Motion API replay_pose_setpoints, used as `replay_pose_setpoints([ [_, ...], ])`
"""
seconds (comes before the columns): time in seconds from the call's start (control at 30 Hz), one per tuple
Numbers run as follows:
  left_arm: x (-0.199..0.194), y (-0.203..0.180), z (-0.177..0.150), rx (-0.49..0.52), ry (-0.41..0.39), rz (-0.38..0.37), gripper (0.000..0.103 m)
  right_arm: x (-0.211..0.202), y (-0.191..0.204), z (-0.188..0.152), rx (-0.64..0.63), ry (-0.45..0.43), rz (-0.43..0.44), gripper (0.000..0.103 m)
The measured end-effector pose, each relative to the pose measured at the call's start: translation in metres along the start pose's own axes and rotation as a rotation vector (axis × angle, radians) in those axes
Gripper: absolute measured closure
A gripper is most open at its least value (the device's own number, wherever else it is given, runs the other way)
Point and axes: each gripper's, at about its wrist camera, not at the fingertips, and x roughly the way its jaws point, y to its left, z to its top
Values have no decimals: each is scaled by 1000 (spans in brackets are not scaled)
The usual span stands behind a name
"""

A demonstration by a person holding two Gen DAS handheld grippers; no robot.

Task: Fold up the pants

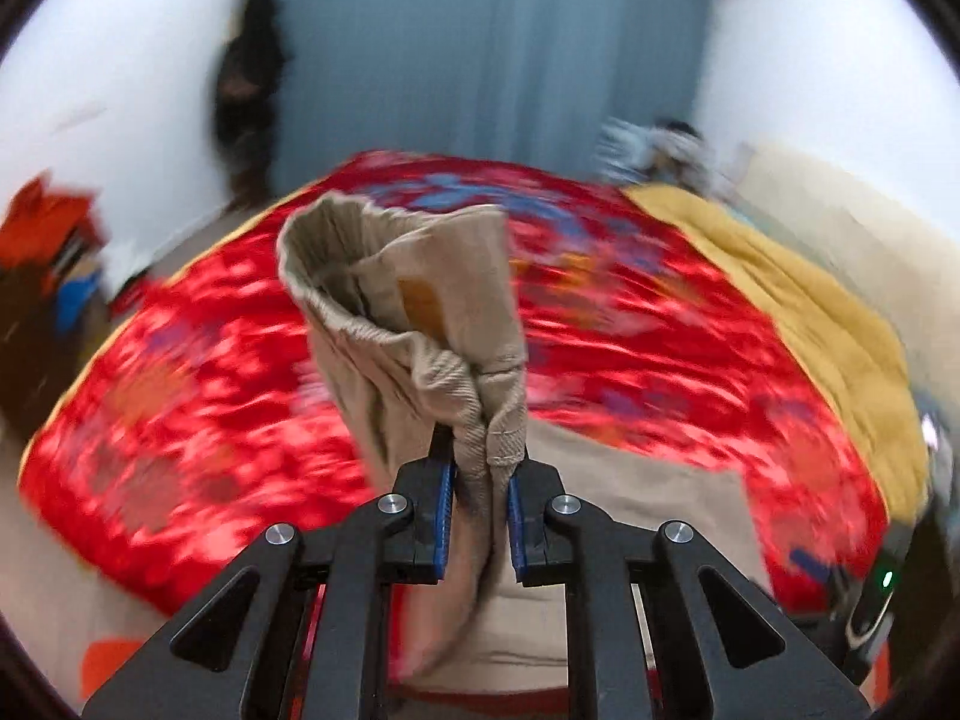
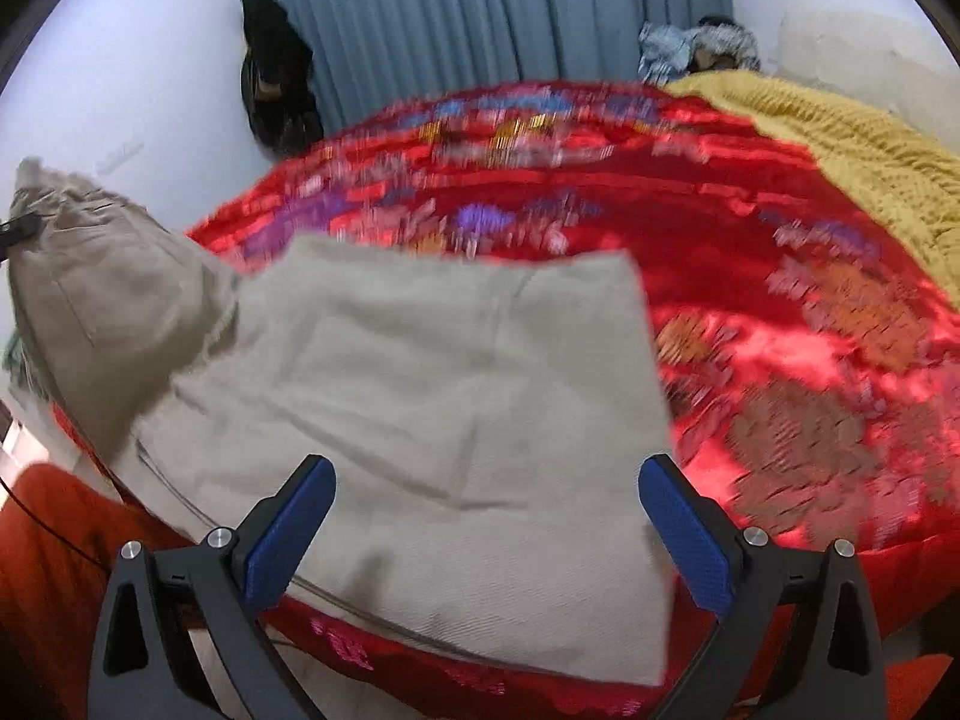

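- Left gripper: jaws closed on a bunched edge of the pants; cloth pinched between the blue pads, hem fold standing up just past the fingertips.
- The gripped part is lifted off the bed; waistband opening gapes at the top, an orange label shows inside.
- Right gripper: jaws wide apart, nothing between them; it hovers over the near part of the pants.
- Pants, right wrist view: beige, mostly lying flat on the red quilt at the near edge of the bed. Left portion rises in a raised fold toward the frame's left edge.
- Quilt: red satin with floral pattern; blurred in both views.
- Yellow blanket along the quilt's far right side, touching it.
- Blue curtain behind the bed; dark garment hangs beside it at left.
- Pile of clothes at the far right corner, near the blanket.
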Motion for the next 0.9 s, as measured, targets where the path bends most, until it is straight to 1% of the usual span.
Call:
replay_pose_setpoints([
  [0.13, 31, -73, -14, 146, 53, -93, 91, -30, -22, 2, 54, -93, -54, 3],
  [0.23, 66, -118, -42, 227, 138, -136, 91, -45, -45, -3, 125, -128, -100, 3],
  [0.27, 79, -134, -57, 269, 166, -131, 91, -48, -53, -5, 156, -130, -112, 3],
  [0.33, 105, -158, -91, 360, 212, -86, 90, -49, -73, -9, 232, -123, -132, 3],
  [0.37, 113, -166, -103, 395, 235, -66, 88, -48, -81, -11, 269, -117, -137, 3],
  [0.4, 124, -174, -117, 441, 274, -43, 81, -47, -87, -13, 298, -111, -142, 3],
  [0.43, 129, -180, -129, 484, 304, -12, 78, -46, -92, -15, 317, -106, -143, 3],
  [0.47, 126, -182, -133, 501, 302, -2, 75, -46, -97, -16, 335, -102, -142, 3],
  [0.5, 116, -183, -134, 505, 289, -12, 63, -46, -102, -18, 351, -101, -143, 3],
  [0.53, 105, -180, -131, 483, 283, -56, 44, -48, -107, -19, 366, -105, -142, 3],
  [0.57, 90, -174, -126, 444, 271, -115, 36, -50, -111, -20, 379, -112, -143, 3],
  [0.6, 71, -165, -119, 395, 241, -170, 24, -53, -115, -22, 392, -121, -142, 3],
  [0.63, 56, -156, -113, 363, 213, -195, 19, -55, -119, -23, 406, -129, -138, 3],
  [0.67, 43, -145, -108, 334, 187, -206, 18, -54, -121, -23, 414, -132, -135, 3],
  [0.73, 28, -116, -97, 278, 149, -173, 18, -51, -124, -22, 424, -127, -114, 3],
  [0.77, 26, -101, -92, 244, 131, -133, 18, -49, -122, -22, 422, -122, -92, 3],
  [0.87, 28, -44, -90, 126, 79, 28, 20, -44, -104, -16, 391, -109, 55, 3],
  [0.9, 34, -27, -91, 94, 80, 89, 26, -41, -92, -11, 362, -100, 119, 4],
])
